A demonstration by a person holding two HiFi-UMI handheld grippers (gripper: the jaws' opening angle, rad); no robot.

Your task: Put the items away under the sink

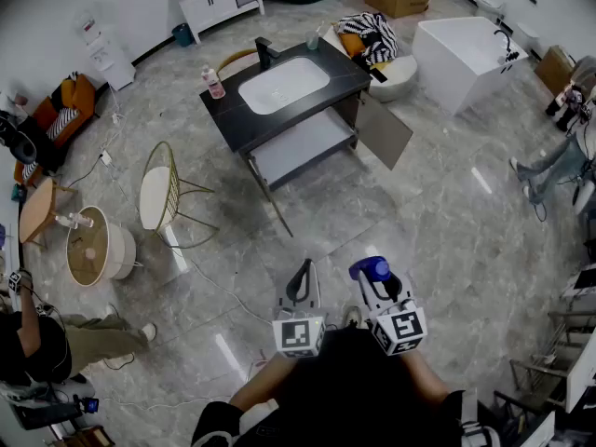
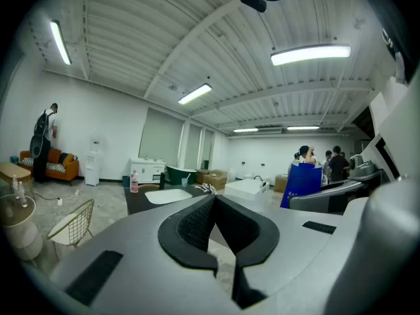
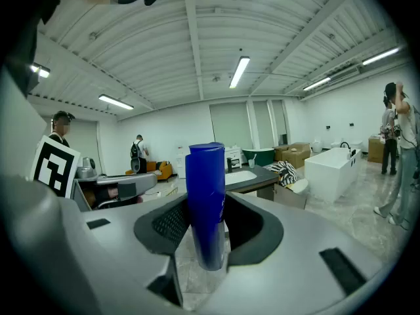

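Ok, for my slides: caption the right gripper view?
Right gripper clamps an upright blue bottle, sink vanity ahead.

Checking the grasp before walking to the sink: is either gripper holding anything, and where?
Right gripper clamps the upright blue bottle by its lower half. Left gripper is shut, empty.

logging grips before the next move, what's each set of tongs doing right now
Left tongs: closed, nothing between them.
Right tongs: closed on an upright blue bottle.

floor (image 1: 438, 231): glossy marble | bottle (image 3: 205, 202): smooth blue plastic | countertop (image 1: 228, 124): matt black
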